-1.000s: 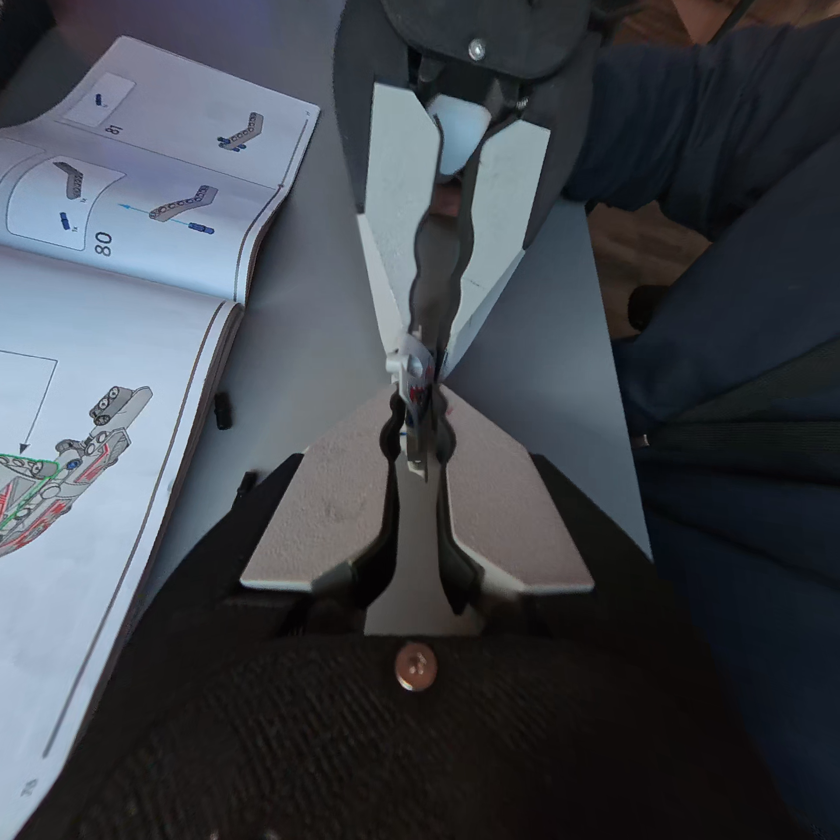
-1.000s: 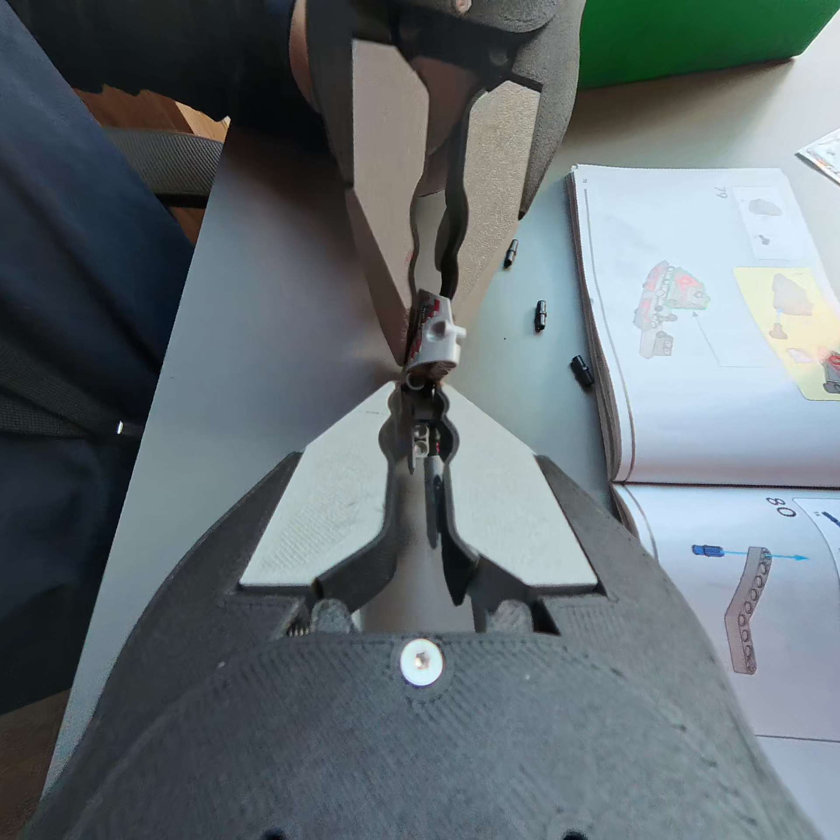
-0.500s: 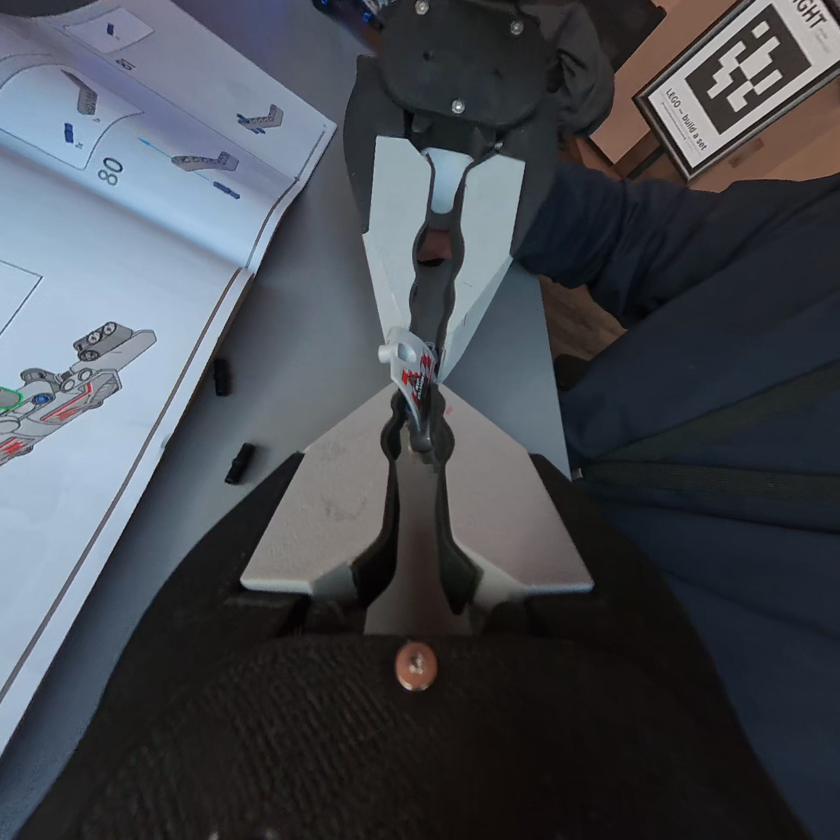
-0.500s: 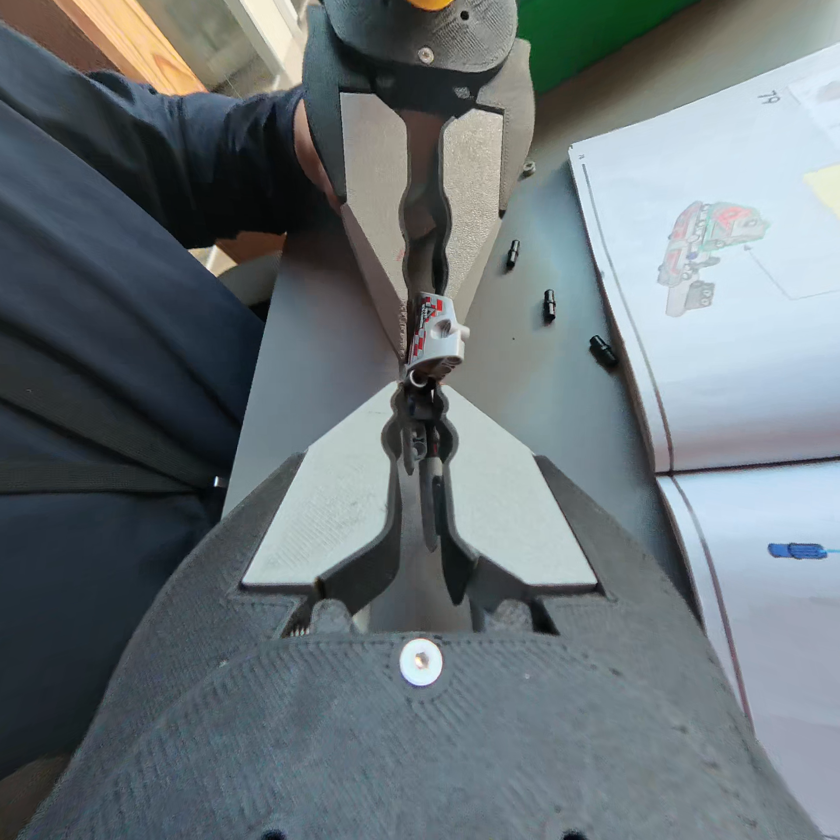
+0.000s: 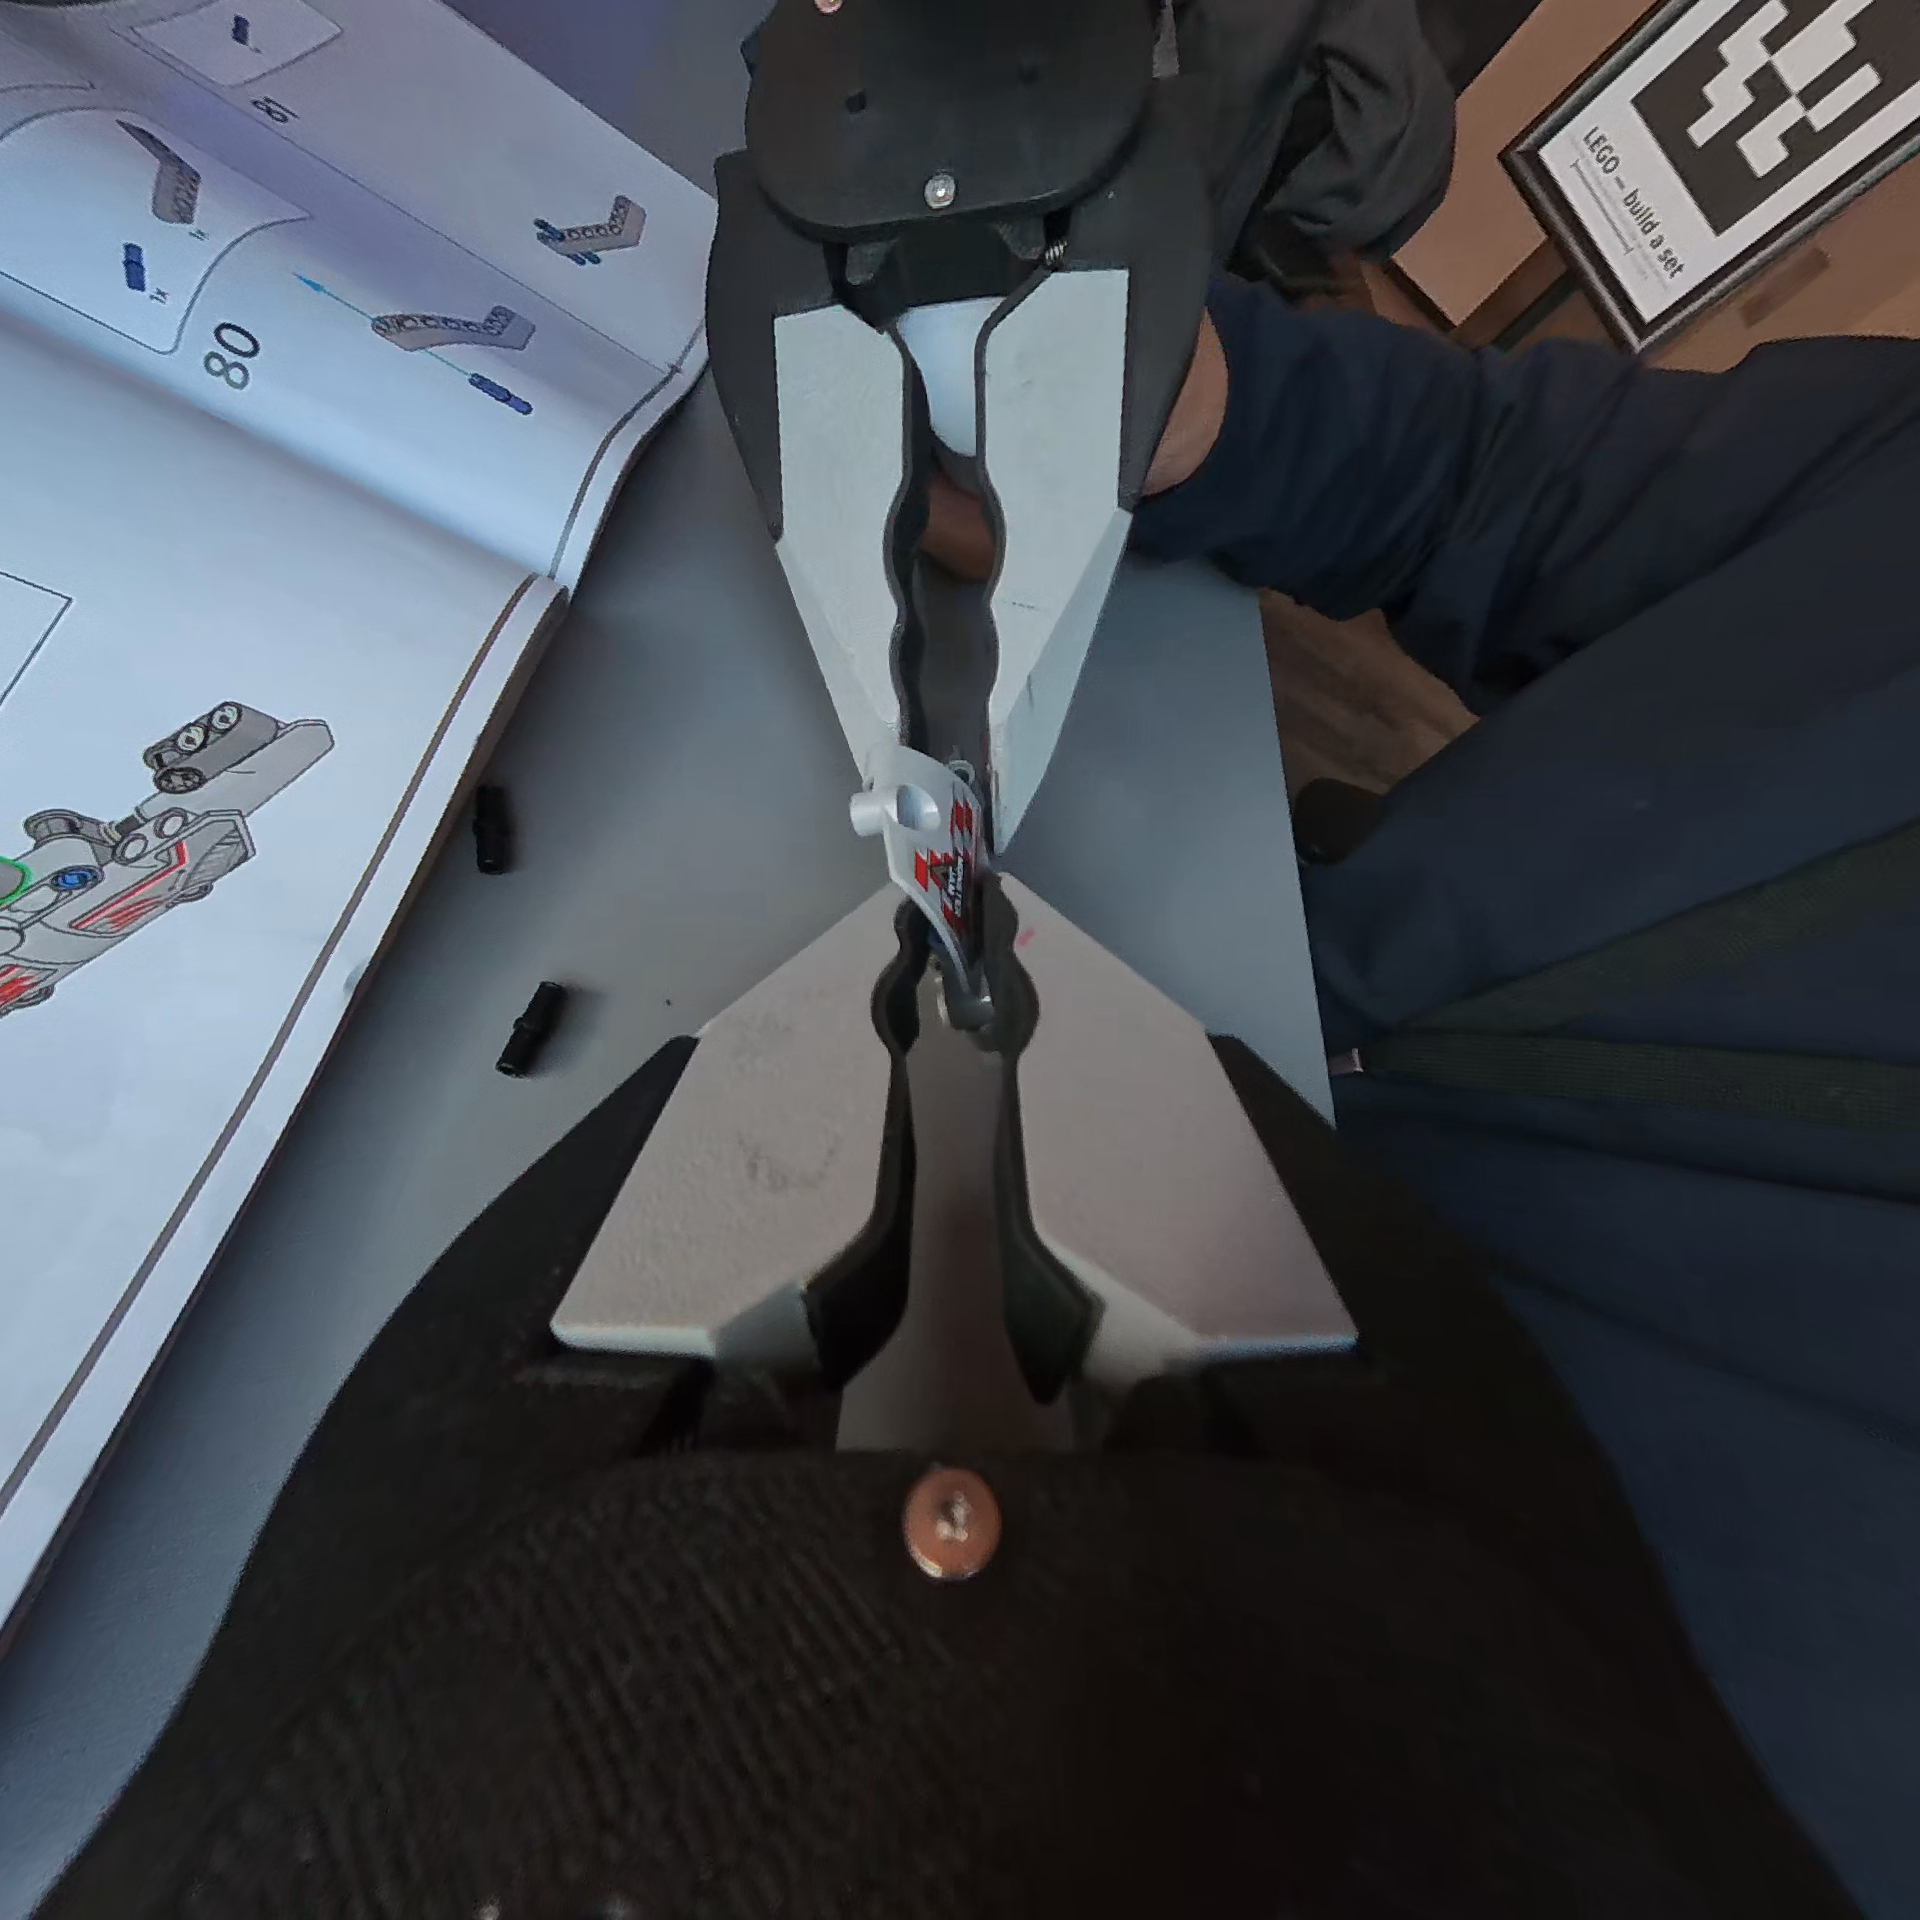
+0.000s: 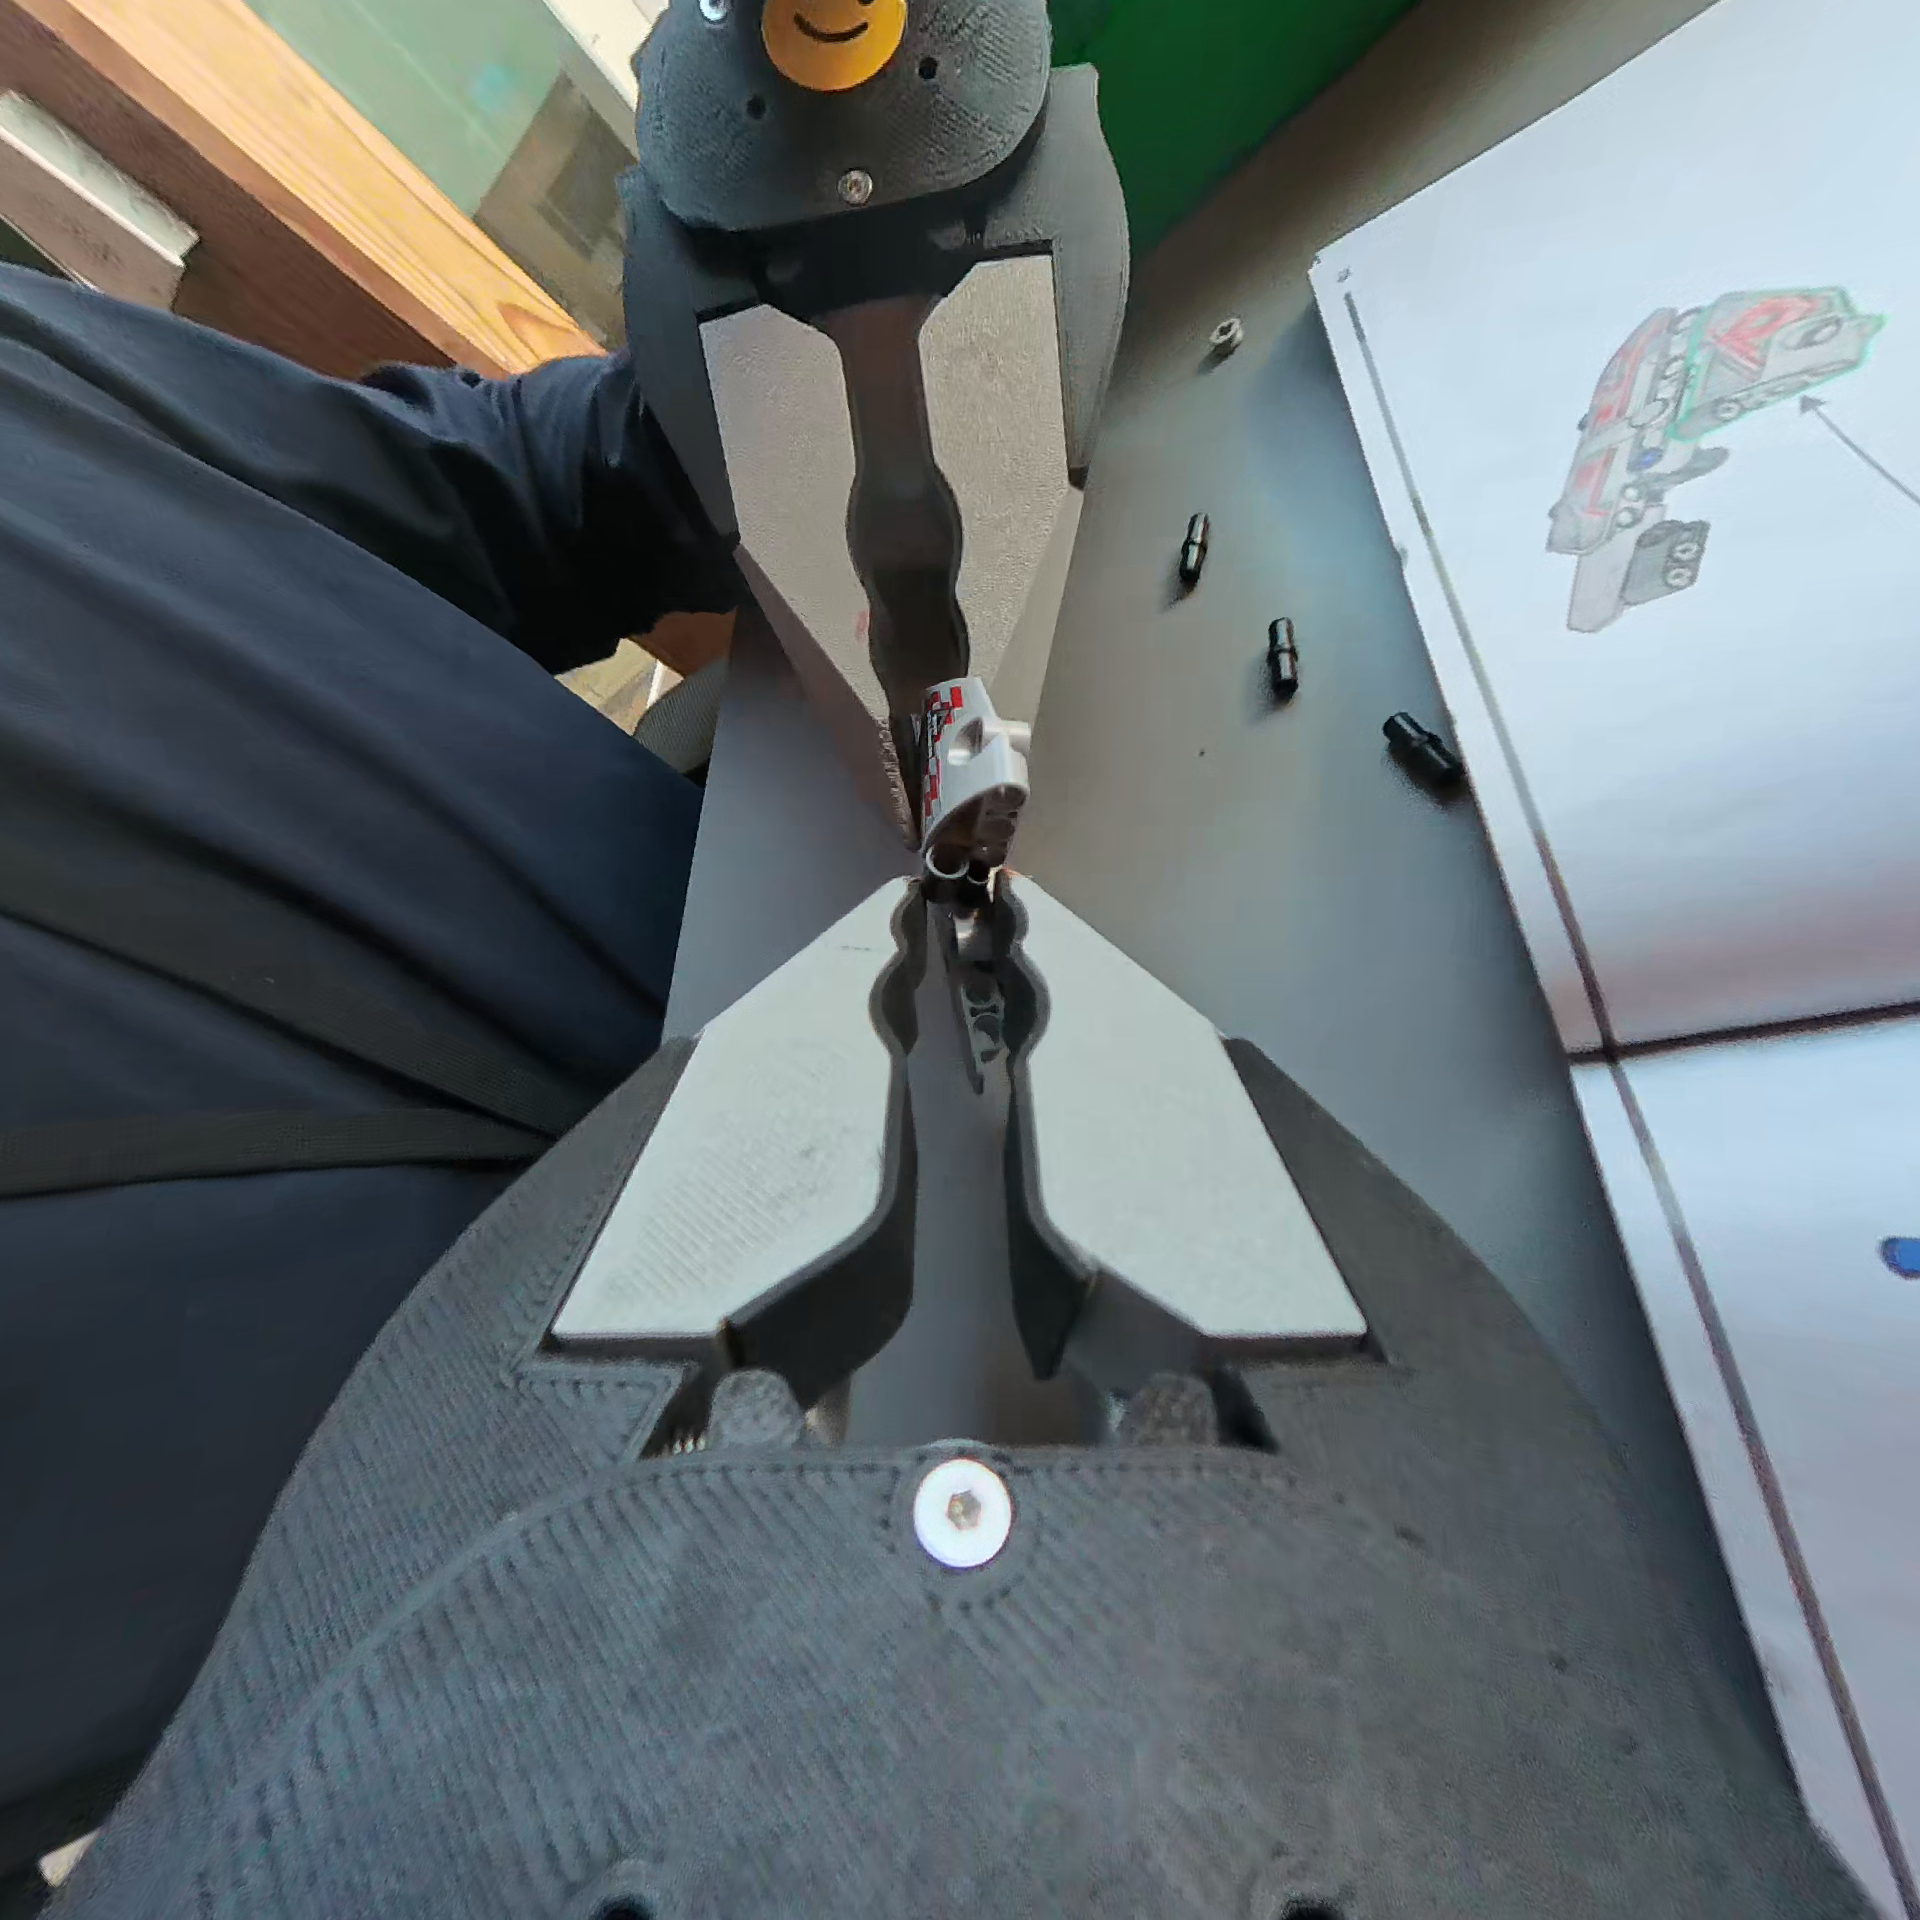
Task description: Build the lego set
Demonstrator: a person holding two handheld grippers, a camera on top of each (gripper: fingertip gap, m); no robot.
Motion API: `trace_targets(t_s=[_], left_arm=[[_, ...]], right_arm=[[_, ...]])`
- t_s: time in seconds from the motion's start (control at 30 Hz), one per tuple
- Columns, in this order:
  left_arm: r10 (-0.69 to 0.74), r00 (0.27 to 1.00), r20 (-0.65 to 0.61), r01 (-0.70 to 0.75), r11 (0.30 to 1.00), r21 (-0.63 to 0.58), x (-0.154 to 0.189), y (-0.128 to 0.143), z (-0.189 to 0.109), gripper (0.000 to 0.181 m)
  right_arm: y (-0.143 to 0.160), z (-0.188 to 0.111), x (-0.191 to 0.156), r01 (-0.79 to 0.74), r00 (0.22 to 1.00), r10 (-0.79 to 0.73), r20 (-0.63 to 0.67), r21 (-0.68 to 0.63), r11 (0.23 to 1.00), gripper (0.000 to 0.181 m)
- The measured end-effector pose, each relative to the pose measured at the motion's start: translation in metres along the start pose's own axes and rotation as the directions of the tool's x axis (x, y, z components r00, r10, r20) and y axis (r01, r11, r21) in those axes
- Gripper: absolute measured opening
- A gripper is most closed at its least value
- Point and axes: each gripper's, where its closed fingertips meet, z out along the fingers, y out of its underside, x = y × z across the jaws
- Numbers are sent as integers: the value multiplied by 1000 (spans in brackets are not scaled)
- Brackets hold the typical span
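The left gripper point(image 5: 951, 935) and right gripper point(image 6: 961, 894) meet tip to tip above the table edge, each with its jaws nearly closed and clamping, while dark-sleeved forearms point(image 5: 1455, 488) reach in behind them from opposite sides.

We see bare grey table point(image 5: 665, 707) at 10 o'clock; two black pins point(image 5: 492, 828) and the open instruction booklet point(image 5: 260, 582) obstruct beyond. The person's sleeve point(image 5: 1507, 488) blocks 2 o'clock.

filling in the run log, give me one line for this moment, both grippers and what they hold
phase: mid-air joining | left gripper: shut on lego piece | right gripper: shut on same piece, tip to tip | three black pins loose on table beside manual
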Motion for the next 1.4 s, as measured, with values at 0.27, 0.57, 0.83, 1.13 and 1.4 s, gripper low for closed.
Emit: trace_targets(t_s=[0.27, 0.57, 0.83, 1.13, 1.4], left_arm=[[-19, 999, -37, 18, 1000, -24, 2, 3, 2, 6], [60, 998, 5, -60, 998, -33, 5, -14, -7, 14], [101, 995, 17, -99, 992, -80, 7, -7, 1, 10], [50, 999, -13, -50, 999, -2, 7, -11, 7, 5], [-57, 988, -144, 75, 990, 119, 14, -25, 0, 5]], right_arm=[[6, 3, 0, 133, 988, -137, -72, -63, 989, 8], [6, 2, -3, 344, 898, -377, -225, -174, 923, 8], [8, 2, -1, 432, 832, -479, -281, -214, 876, 9], [5, 0, 2, 294, 933, -307, -185, -95, 951, 18], [-7, -1, -6, 341, 922, -340, -186, -27, 940, 15]])
